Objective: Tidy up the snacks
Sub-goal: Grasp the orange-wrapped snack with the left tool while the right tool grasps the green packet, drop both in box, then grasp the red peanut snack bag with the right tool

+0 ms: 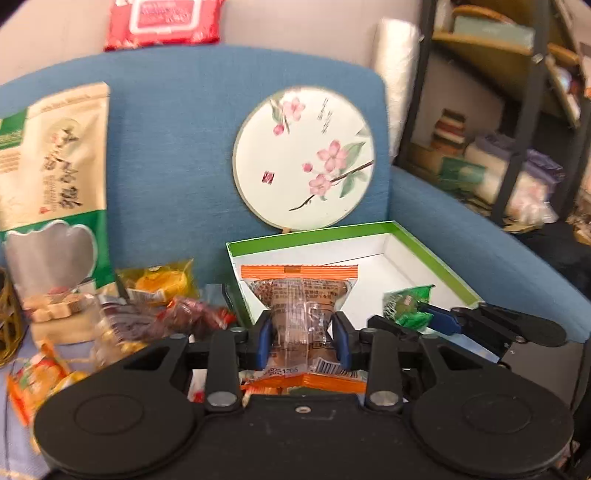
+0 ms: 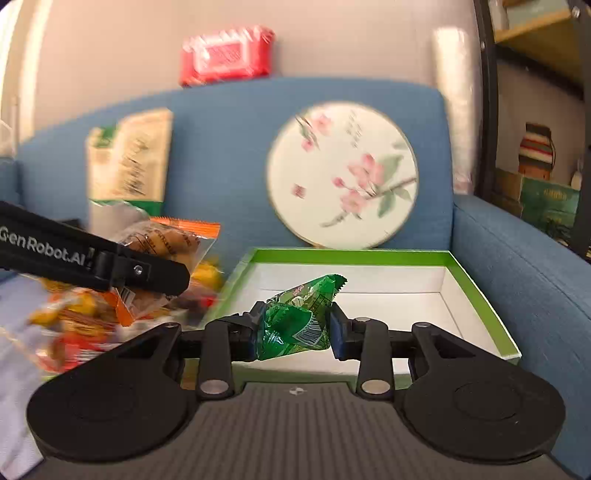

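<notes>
My left gripper [image 1: 302,338] is shut on a clear snack packet with orange ends [image 1: 300,306], held at the near left corner of the green-rimmed white box [image 1: 436,258]. My right gripper [image 2: 295,330] is shut on a green wrapped snack [image 2: 297,321], held over the near edge of the same box [image 2: 476,295]. The right gripper and green snack also show in the left wrist view [image 1: 408,306]. The left gripper with its orange packet shows in the right wrist view [image 2: 166,243]. A pile of loose snacks [image 1: 147,306] lies left of the box.
Everything sits on a blue sofa [image 1: 184,147]. A round floral fan [image 1: 304,162] leans on the backrest behind the box. A tall beige-green pouch [image 1: 51,177] stands at left. A red wipes pack [image 1: 162,22] tops the backrest. Shelving [image 1: 517,110] stands right.
</notes>
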`<state>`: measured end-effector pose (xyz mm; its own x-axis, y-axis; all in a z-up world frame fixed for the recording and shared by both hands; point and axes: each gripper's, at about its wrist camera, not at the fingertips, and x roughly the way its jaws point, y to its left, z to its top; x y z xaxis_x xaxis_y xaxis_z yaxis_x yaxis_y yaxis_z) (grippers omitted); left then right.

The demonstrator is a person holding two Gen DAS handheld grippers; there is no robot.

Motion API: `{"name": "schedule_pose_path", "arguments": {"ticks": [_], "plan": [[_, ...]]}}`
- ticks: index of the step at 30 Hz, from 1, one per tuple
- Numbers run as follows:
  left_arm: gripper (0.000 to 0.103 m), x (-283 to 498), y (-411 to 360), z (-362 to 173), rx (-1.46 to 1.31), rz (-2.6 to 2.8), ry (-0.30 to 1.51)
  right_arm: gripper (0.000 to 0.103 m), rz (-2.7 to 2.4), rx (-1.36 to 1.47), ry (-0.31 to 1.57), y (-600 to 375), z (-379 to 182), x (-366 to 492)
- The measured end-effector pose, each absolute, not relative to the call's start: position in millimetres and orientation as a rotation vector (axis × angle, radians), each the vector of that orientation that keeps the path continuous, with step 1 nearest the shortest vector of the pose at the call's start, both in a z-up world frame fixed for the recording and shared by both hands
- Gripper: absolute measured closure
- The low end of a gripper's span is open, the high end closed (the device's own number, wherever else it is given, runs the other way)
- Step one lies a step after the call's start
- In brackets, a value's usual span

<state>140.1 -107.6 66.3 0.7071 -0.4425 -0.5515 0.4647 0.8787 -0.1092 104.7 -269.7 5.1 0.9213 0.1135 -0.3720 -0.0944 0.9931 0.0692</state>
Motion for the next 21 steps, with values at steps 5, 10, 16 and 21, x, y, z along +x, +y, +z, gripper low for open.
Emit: {"name": "schedule_pose_path", "arguments": {"ticks": [5,10,16,21], "plan": [[0.029,175,-126,37,0.032,-0.509,0.669,0.043,0.061,0.124,0.432,-288,-18,125],[0.009,182,-131,25,0.026,-0.492,0.663,0.035,0.052,0.12,0.434,-286,-21,126],[0.0,160,-121,43,0.057,-0.419,0.543,0.002,0.049,0.042,0.398,-276,-19,121],[0.0,141,-98,51,0.067,-0.365,0.559,0.001,0.041,0.032,0.401,-268,-18,111]]}}
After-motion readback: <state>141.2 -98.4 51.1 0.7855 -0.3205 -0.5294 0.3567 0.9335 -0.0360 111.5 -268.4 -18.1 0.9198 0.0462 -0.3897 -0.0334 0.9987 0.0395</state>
